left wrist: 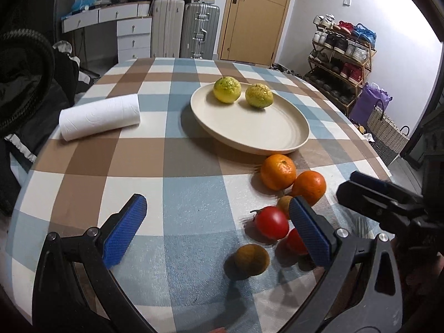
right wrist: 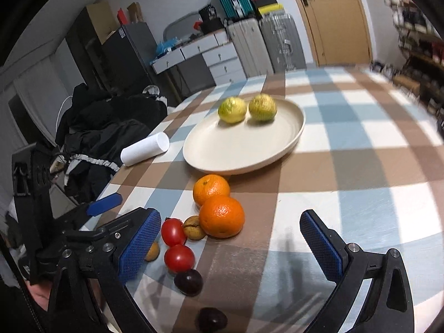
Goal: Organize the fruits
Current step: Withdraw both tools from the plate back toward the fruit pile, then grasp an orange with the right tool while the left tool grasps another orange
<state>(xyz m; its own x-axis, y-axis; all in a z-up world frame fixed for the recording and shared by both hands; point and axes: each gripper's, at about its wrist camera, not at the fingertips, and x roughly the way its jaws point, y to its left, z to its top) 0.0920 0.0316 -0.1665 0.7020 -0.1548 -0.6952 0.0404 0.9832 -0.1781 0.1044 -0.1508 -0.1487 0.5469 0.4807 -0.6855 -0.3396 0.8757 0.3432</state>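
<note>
Both the left gripper (left wrist: 216, 227) and right gripper (right wrist: 230, 245) are held empty, jaws apart, for a pick; red tomatoes (right wrist: 179, 258) and round oranges (right wrist: 221, 216) are clustered before the cream round plate (right wrist: 238, 152); two yellow-green citrus fruits (right wrist: 232, 109) are already grouped at its far rim.

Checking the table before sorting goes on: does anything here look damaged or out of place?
One small brown fruit, wedged between an orange and a tomato, looks split across its skin. A paper roll lies on its side.
</note>
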